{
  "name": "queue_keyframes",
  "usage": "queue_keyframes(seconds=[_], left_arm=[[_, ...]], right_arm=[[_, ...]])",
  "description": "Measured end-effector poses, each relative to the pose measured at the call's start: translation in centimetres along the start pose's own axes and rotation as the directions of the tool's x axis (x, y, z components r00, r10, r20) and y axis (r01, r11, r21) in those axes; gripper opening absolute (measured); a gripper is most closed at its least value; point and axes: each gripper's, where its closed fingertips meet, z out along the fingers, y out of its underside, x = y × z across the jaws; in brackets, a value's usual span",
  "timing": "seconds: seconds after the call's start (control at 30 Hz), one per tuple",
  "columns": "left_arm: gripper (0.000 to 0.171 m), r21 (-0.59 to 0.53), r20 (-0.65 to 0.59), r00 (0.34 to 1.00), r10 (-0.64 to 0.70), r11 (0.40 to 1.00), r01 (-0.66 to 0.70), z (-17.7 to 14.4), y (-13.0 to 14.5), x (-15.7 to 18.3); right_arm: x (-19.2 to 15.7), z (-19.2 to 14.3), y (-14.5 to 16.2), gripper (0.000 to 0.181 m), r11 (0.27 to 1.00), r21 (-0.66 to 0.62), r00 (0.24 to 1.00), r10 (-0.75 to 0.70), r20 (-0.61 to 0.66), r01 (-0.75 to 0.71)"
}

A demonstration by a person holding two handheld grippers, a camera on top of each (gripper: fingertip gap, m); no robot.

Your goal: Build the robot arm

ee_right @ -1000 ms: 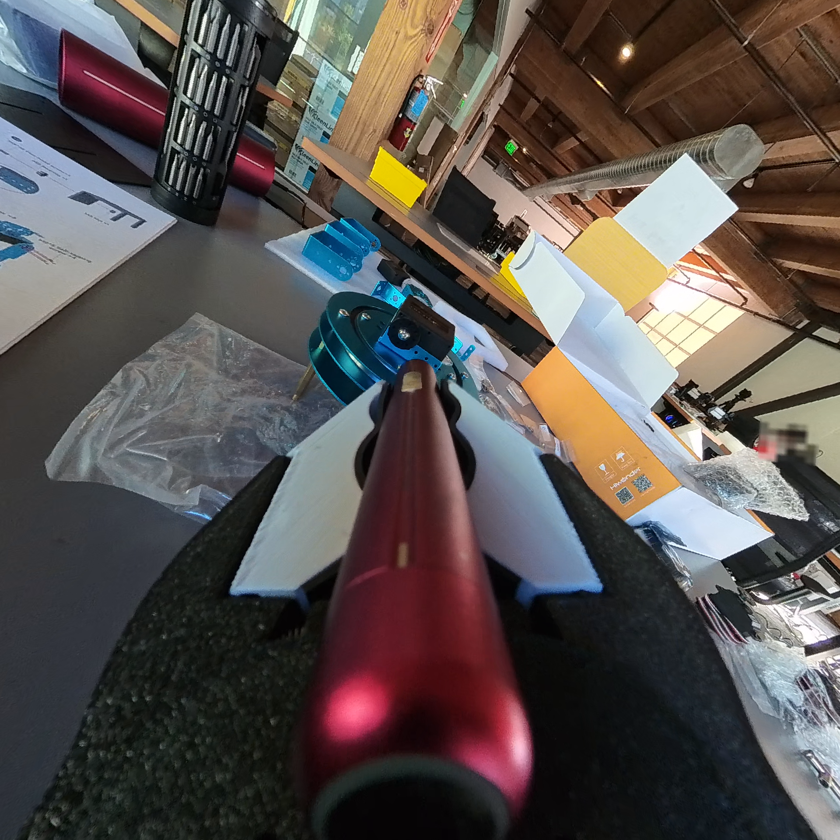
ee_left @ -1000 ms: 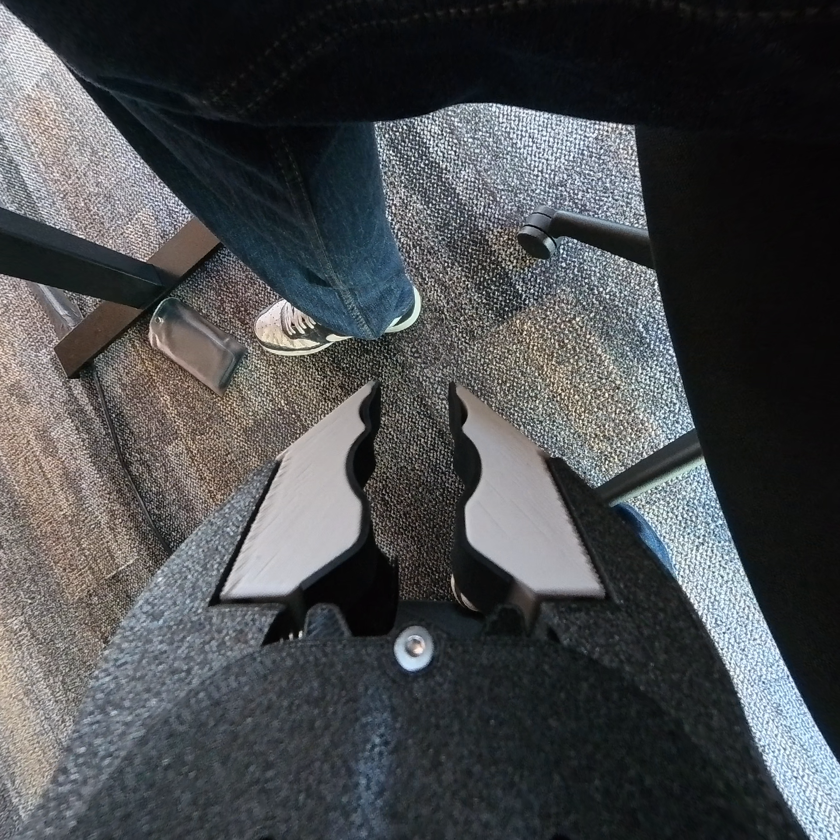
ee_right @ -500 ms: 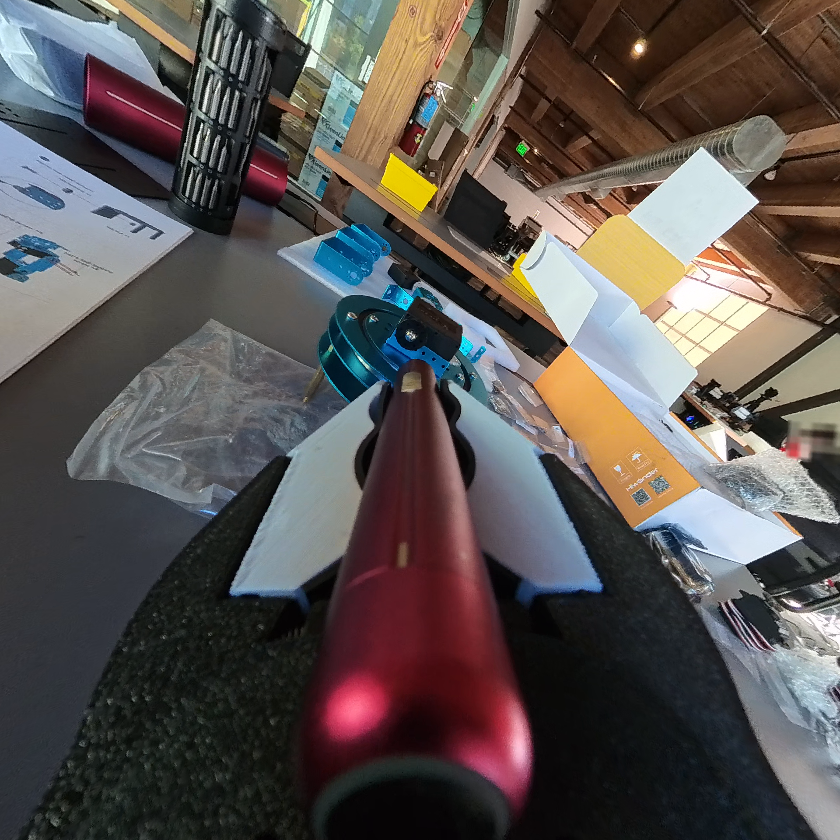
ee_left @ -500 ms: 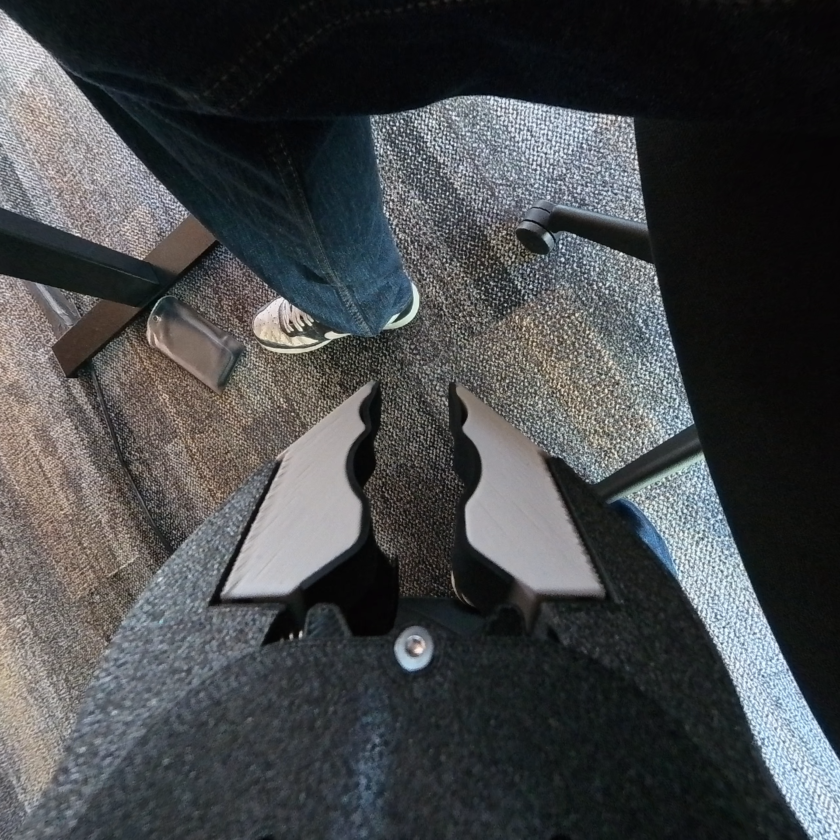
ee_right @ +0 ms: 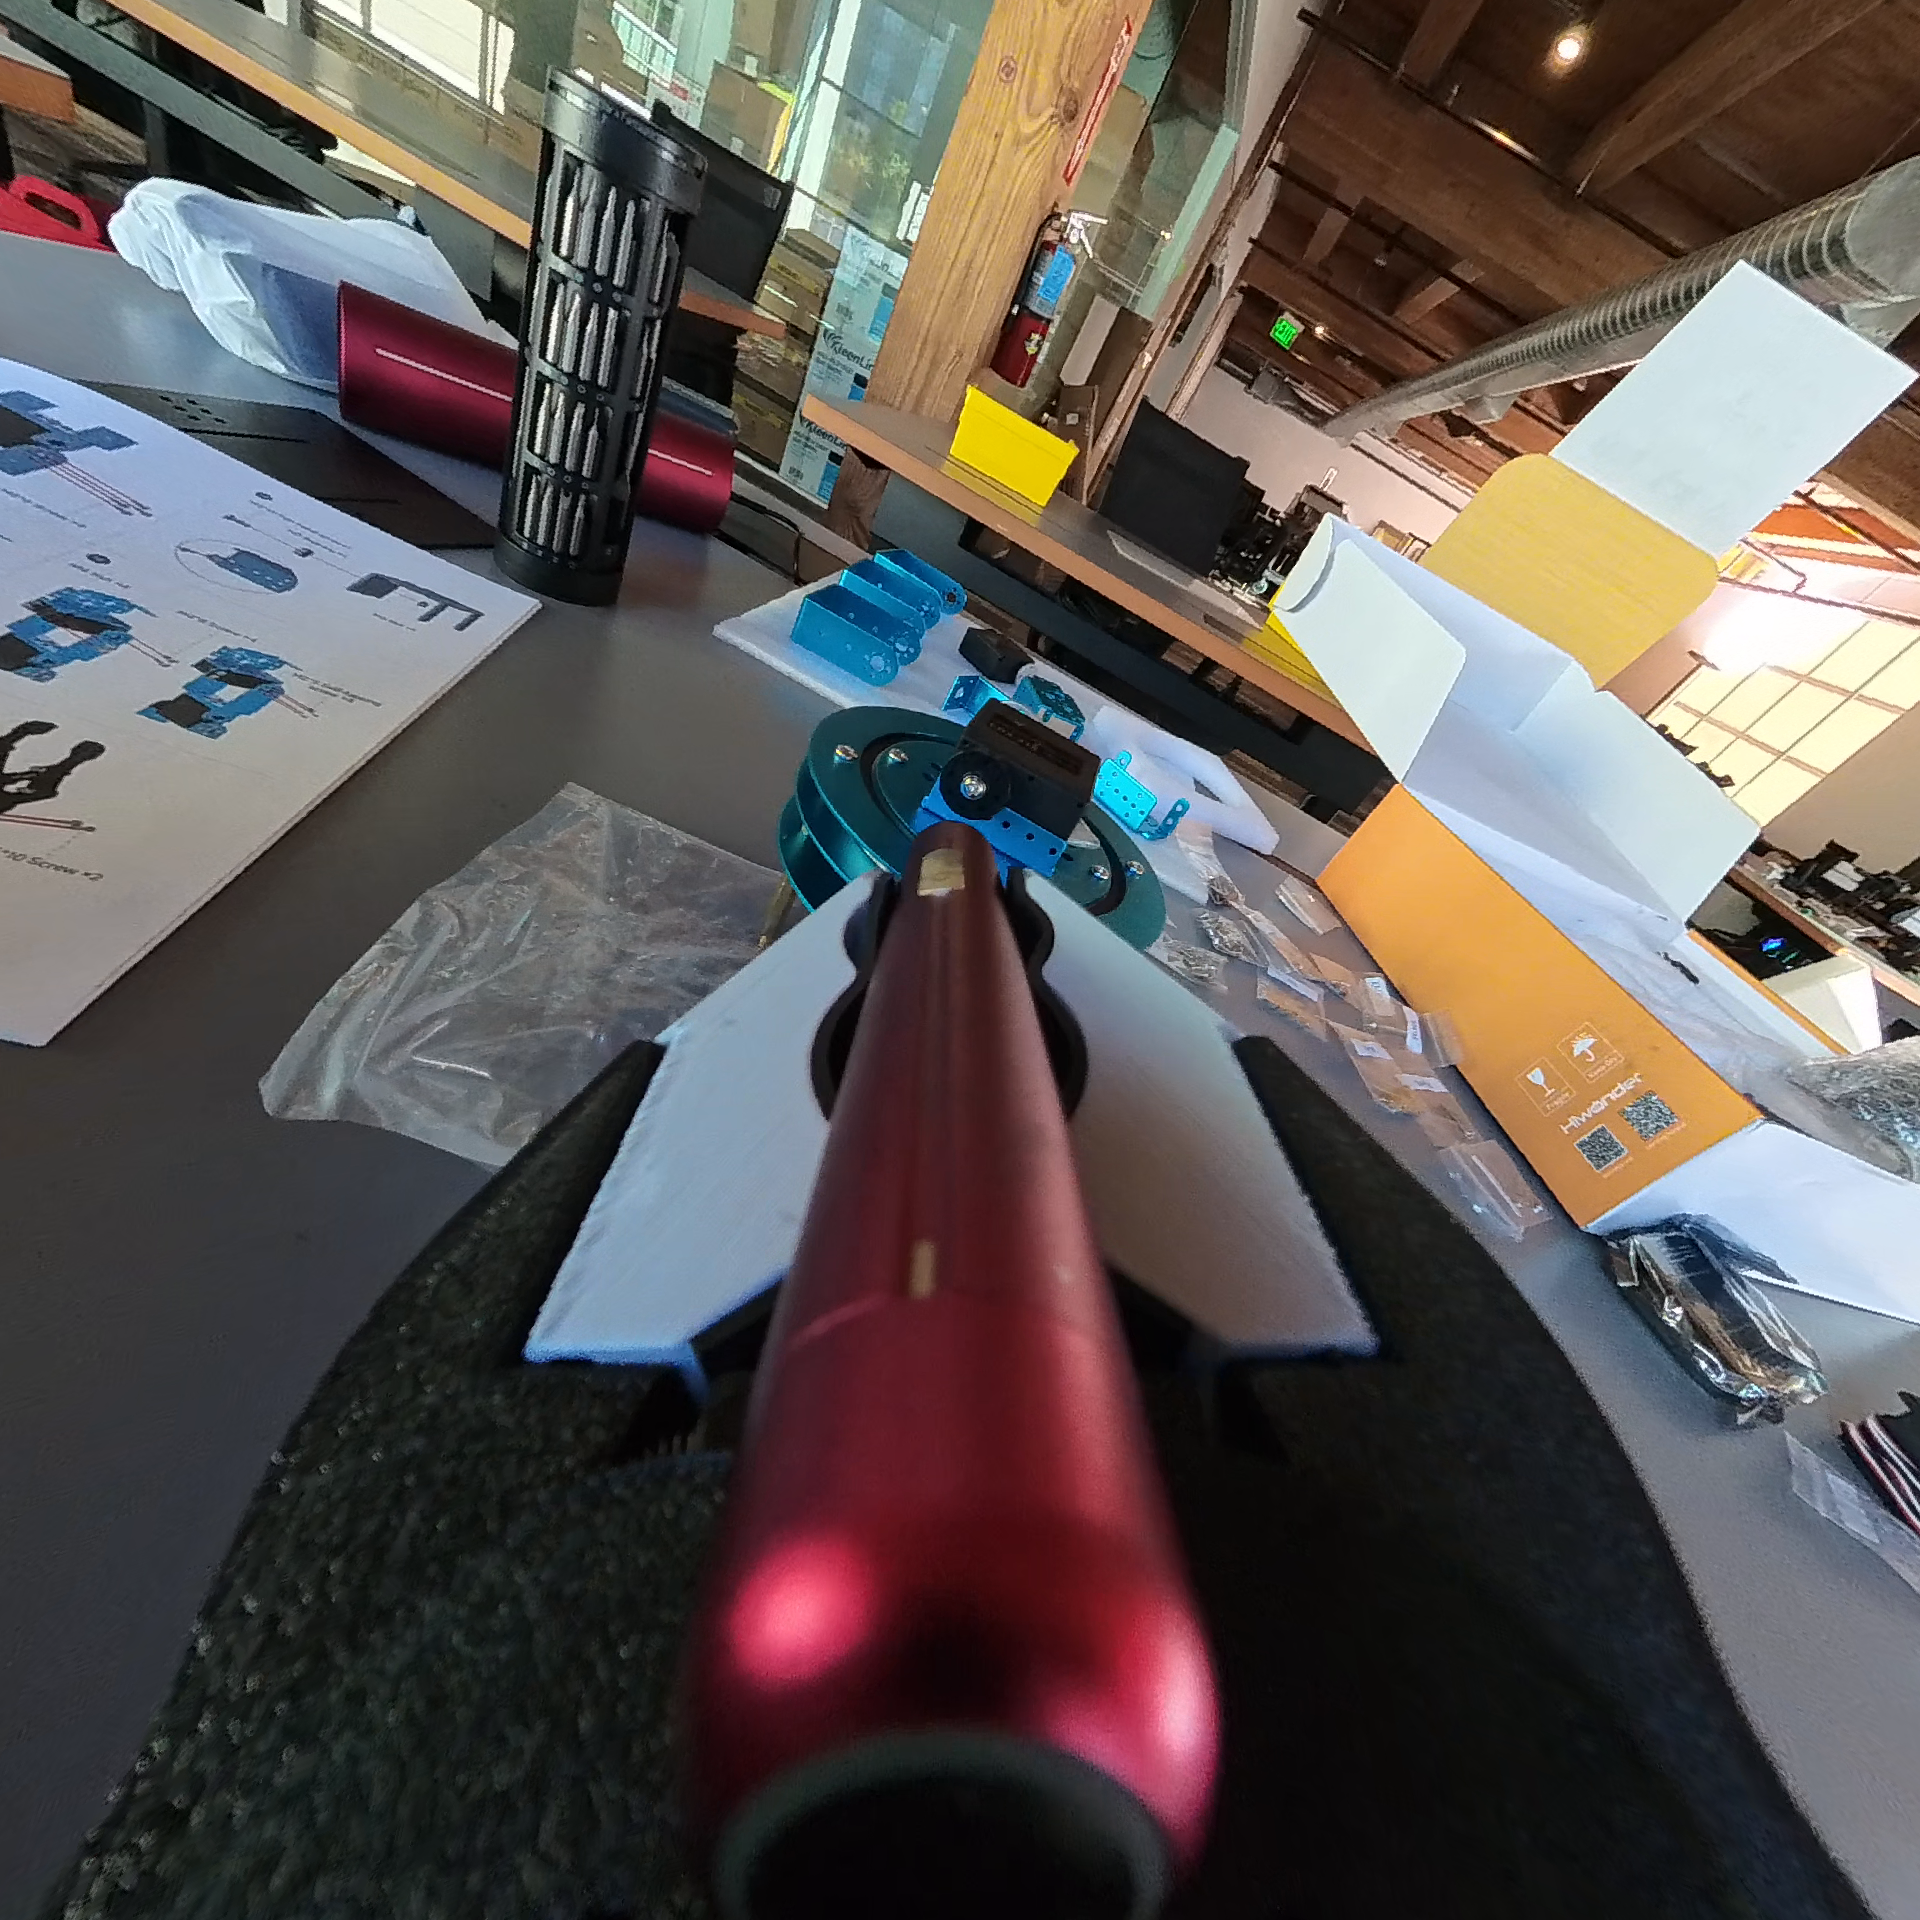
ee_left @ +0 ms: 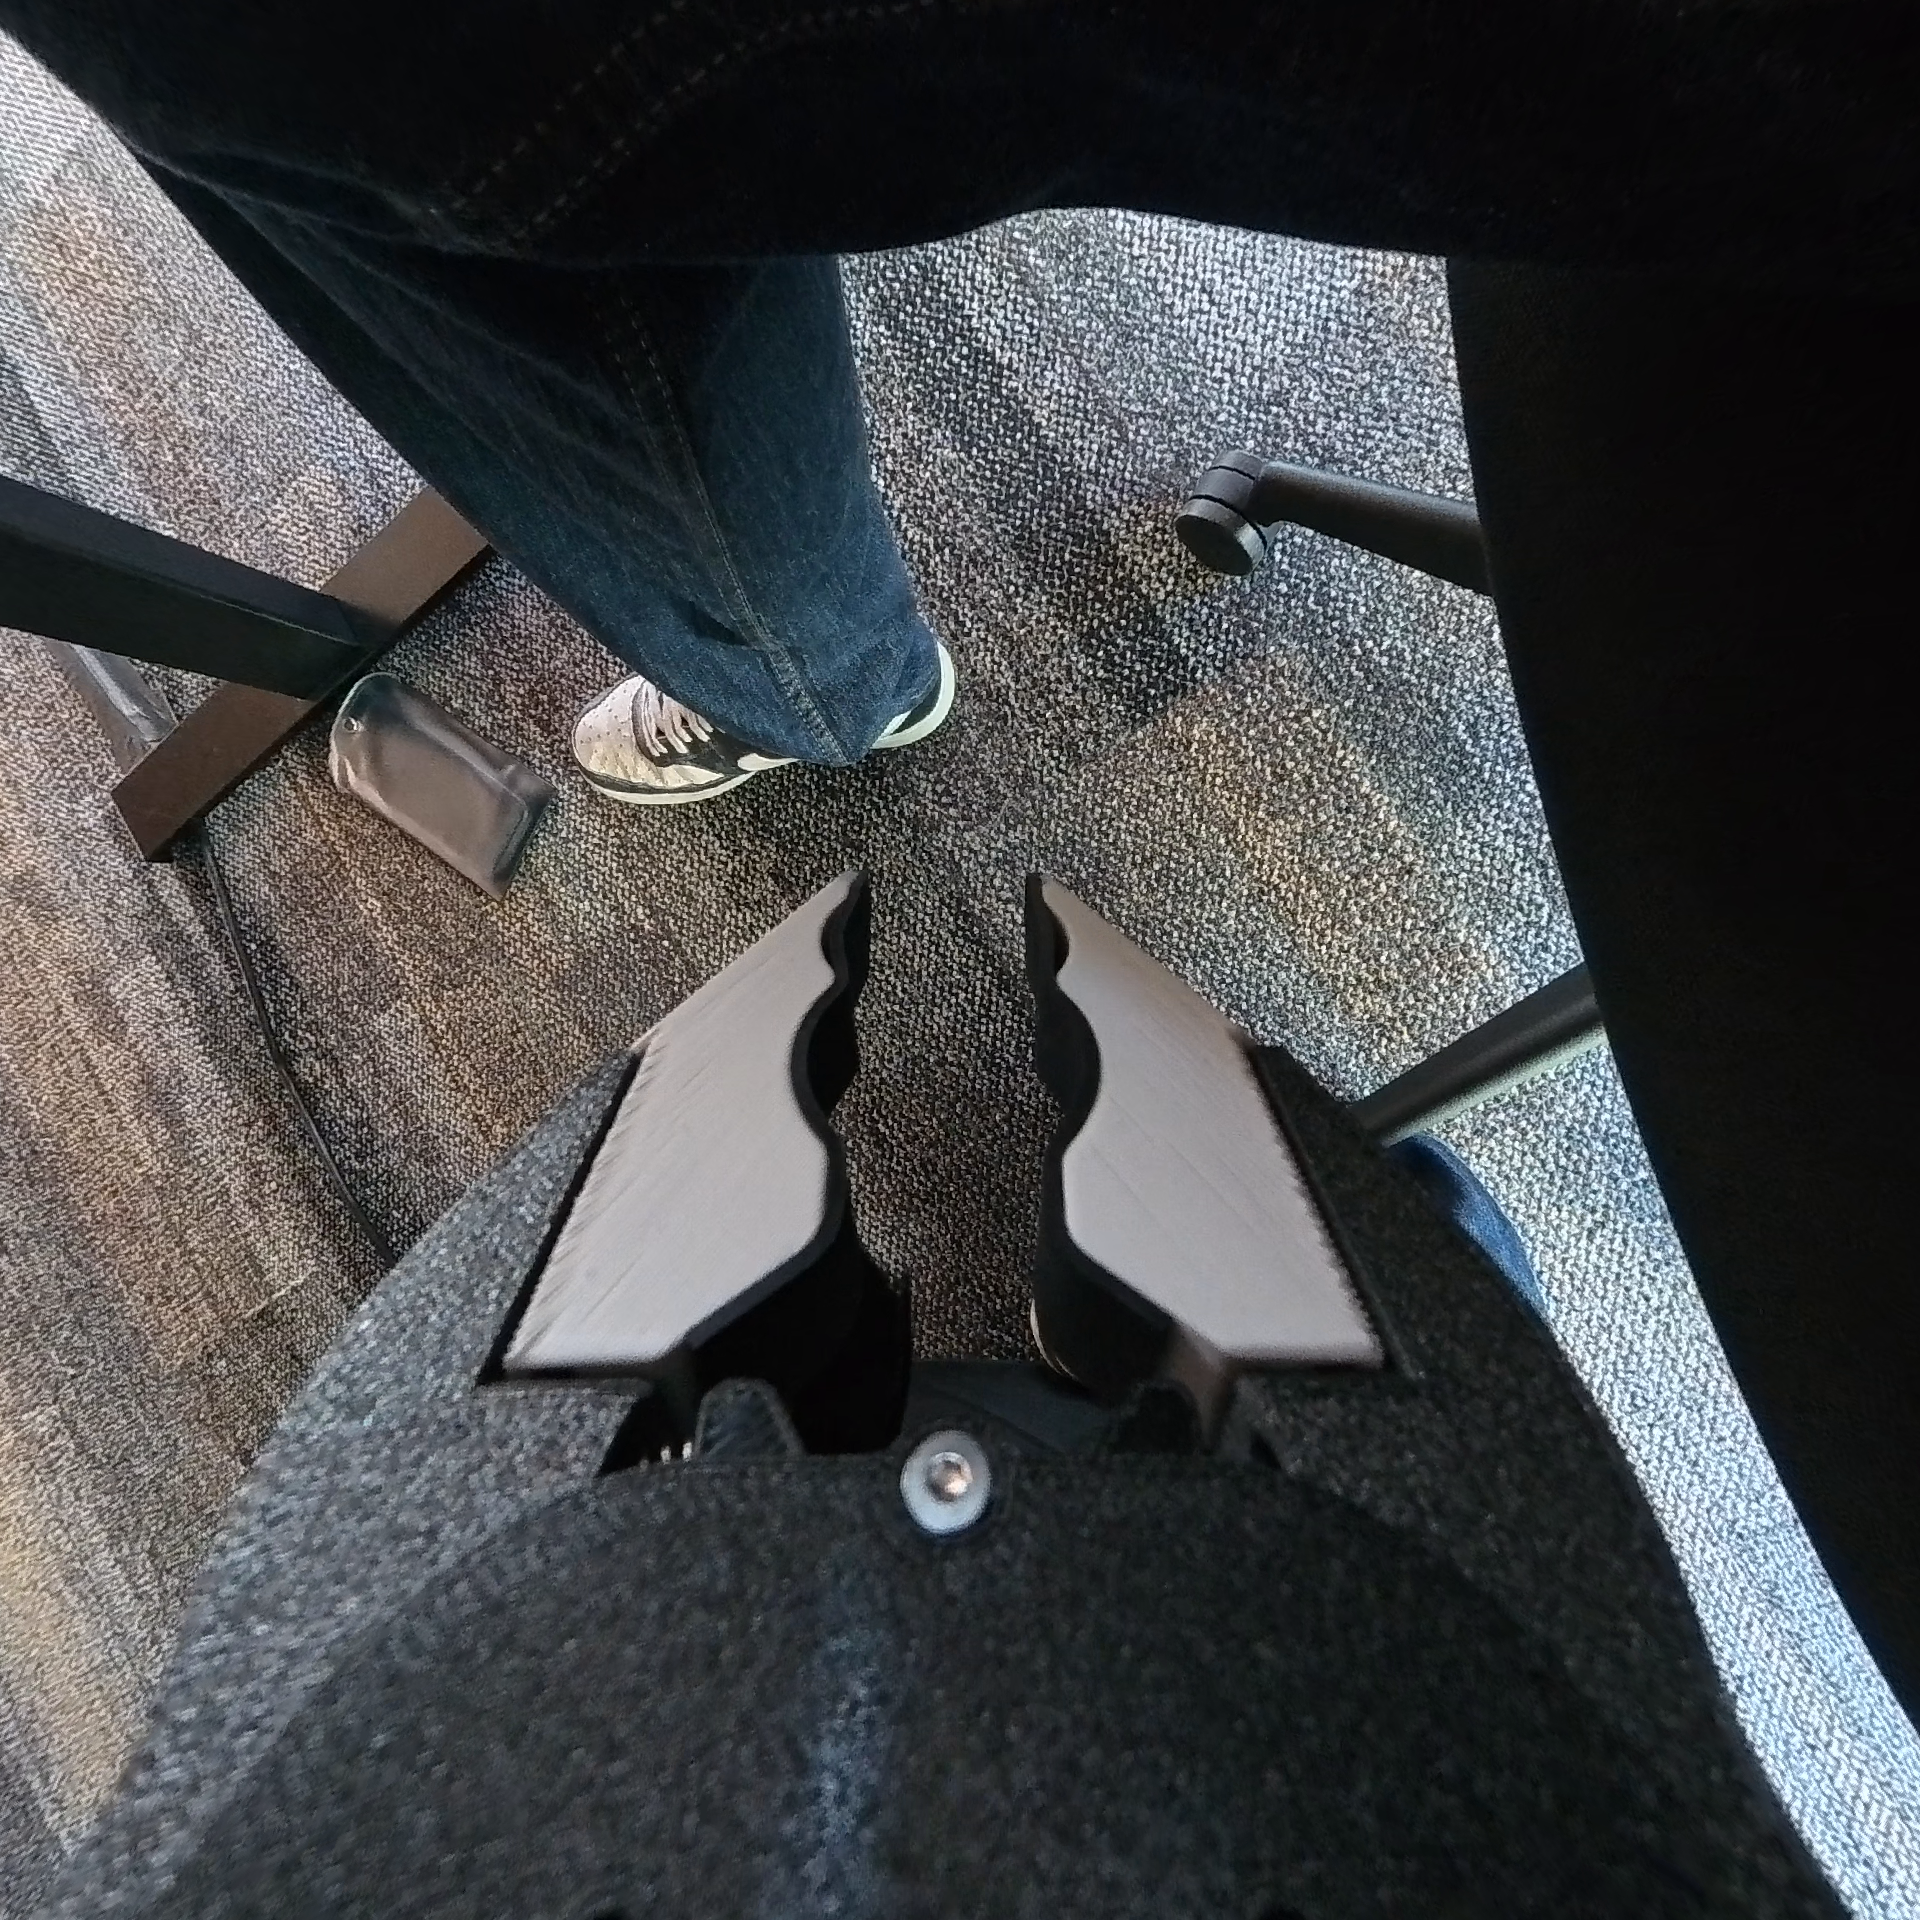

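My right gripper (ee_right: 943, 894) is shut on a red metal screwdriver handle (ee_right: 945, 1299) that runs forward between its white fingers (ee_right: 717, 1143). Its tip end points at a teal round base (ee_right: 831, 800) carrying a black servo (ee_right: 1023, 769) in a blue bracket, on the grey table (ee_right: 644, 707); whether the tip touches it is hidden. My left gripper (ee_left: 945, 894) is open and empty. It hangs below the table, pointing down at grey carpet (ee_left: 1247, 831), near a person's jeans leg (ee_left: 748, 520) and sneaker (ee_left: 665, 748).
On the table: an instruction sheet (ee_right: 156, 675), a clear plastic bag (ee_right: 520, 956), a black mesh bit holder (ee_right: 592, 343), a red tube (ee_right: 436, 384), blue brackets (ee_right: 883, 623), an open orange box (ee_right: 1538, 935), small screw bags (ee_right: 1382, 1039). On the floor: chair casters (ee_left: 1236, 509), a table foot (ee_left: 208, 644), a cable. The tips of one gripper are about 50 cm away from the tips of the other.
The right gripper with the screwdriver has tilted down and shifted, so more of the table and the instruction sheet shows and the teal base looks closer. The left gripper has barely moved.
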Motion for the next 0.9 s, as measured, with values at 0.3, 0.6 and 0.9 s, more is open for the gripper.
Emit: queue_keyframes(seconds=[0.3,0.6,0.9], left_arm=[[0.028,-0.004,-0.002,1.0,0.001,1.0,-0.001,0.1,0.0,0.1],[0.027,-0.008,-0.005,1.0,0.001,1.0,-0.002,0.1,0.1,0.1],[0.028,-0.011,-0.007,1.0,0.002,1.0,-0.002,0.1,0.1,0.1]], right_arm=[[-0.7,0.1,-0.1,0.02,1.0,0.005,1.0,-0.02,0.025,0.02],[-0.6,0.0,-0.5,0.02,0.999,0.03,0.998,0.031,0.048,-0.033],[0.6,0.0,-0.1,0.02,0.993,-0.018,0.993,-0.114,-0.036,0.114]])
